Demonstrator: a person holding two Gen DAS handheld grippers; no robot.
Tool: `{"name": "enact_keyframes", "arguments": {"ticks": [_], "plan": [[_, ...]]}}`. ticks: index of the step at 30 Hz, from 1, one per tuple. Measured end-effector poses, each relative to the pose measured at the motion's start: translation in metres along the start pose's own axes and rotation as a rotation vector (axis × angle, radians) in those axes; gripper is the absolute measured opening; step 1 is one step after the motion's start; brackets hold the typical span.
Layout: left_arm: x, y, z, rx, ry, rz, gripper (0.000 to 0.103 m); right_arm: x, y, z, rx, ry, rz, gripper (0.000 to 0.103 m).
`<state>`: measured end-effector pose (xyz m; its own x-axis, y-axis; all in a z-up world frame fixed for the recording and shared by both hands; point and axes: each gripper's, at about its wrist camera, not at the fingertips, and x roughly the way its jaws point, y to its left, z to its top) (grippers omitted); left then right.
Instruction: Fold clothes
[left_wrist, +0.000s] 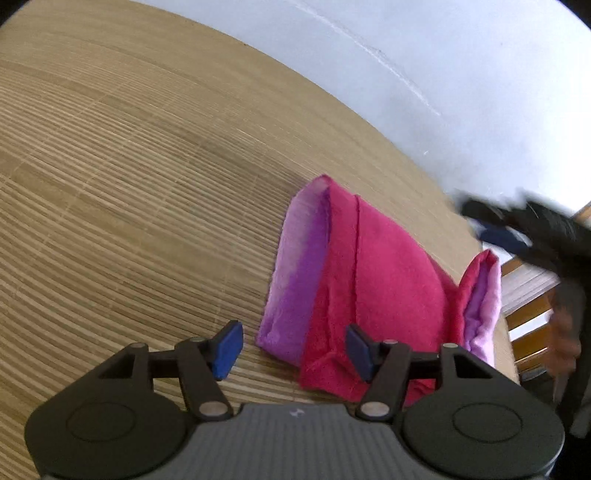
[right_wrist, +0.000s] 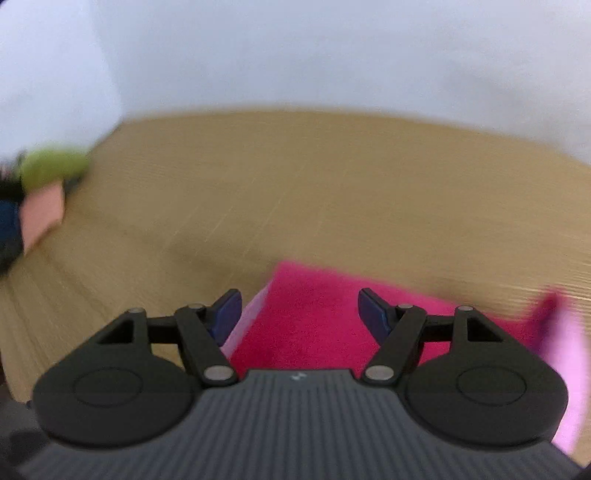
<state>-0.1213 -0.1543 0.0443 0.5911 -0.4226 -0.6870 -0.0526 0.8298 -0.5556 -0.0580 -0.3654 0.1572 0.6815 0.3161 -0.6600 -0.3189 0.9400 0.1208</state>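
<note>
- Cloth (left_wrist: 380, 280), magenta, lies folded into a thick bundle on the mat (left_wrist: 129, 192), near the mat's edge by the pale wall (left_wrist: 461, 74).
- Its left border fades from purple to pale pink, and a seam runs down the magenta face.
- One corner at the bundle's right end stands up, showing the same purple and pink lining.
- No box, basket or other container shows in either view.
- Left gripper (left_wrist: 293, 349) hovers just above the near end of the cloth; its jaws stand apart with nothing between them, one blue pad over the mat and the other over the magenta.
- Right gripper (right_wrist: 300, 314) is also spread wide and holds nothing; in its blurred view the cloth (right_wrist: 314, 314) lies below and between the pads, not pinched.
- In the left wrist view the right gripper appears as a dark smear at the far right, beyond the raised corner.
- A green and pink blur sits at the left edge of the right view; I cannot tell what it is.
</note>
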Motion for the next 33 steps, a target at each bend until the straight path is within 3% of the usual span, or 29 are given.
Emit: {"name": "enact_keyframes", "arguments": {"ticks": [4, 7, 10, 12, 18, 24, 26, 28, 29, 30, 33], "plan": [[0.0, -0.029, 0.011, 0.113, 0.001, -0.078, 0.063, -0.053, -0.056, -0.031, 0.058, -0.137, -0.252, 0.072], [0.012, -0.069, 0.012, 0.235, 0.016, -0.157, 0.065, -0.069, -0.101, -0.058, 0.187, -0.086, -0.344, 0.073], [0.038, -0.112, 0.005, 0.302, 0.076, -0.235, 0.065, -0.075, -0.124, -0.078, 0.301, -0.053, -0.272, 0.073], [0.057, -0.137, -0.005, 0.336, 0.118, -0.275, 0.065, -0.075, -0.131, -0.077, 0.301, -0.053, -0.233, 0.073], [0.099, -0.173, -0.03, 0.326, 0.202, -0.248, 0.065, -0.059, -0.135, -0.055, 0.203, -0.039, -0.159, 0.072], [0.11, -0.192, -0.05, 0.368, 0.166, -0.212, 0.062, -0.019, -0.122, -0.051, 0.086, 0.083, -0.12, 0.072], [0.113, -0.199, -0.055, 0.387, 0.155, -0.198, 0.048, -0.006, -0.119, -0.053, 0.041, 0.146, -0.142, 0.072], [0.112, -0.206, -0.061, 0.408, 0.144, -0.195, 0.027, -0.001, -0.122, -0.058, 0.035, 0.174, -0.17, 0.056], [0.111, -0.209, -0.063, 0.418, 0.138, -0.199, 0.025, -0.005, -0.128, -0.06, 0.059, 0.172, -0.16, 0.031], [0.11, -0.214, -0.065, 0.425, 0.136, -0.214, 0.024, -0.011, -0.137, -0.061, 0.104, 0.167, -0.135, 0.017], [0.111, -0.235, -0.07, 0.45, 0.149, -0.28, 0.024, -0.045, -0.166, -0.066, 0.181, 0.101, -0.147, 0.017]]}}
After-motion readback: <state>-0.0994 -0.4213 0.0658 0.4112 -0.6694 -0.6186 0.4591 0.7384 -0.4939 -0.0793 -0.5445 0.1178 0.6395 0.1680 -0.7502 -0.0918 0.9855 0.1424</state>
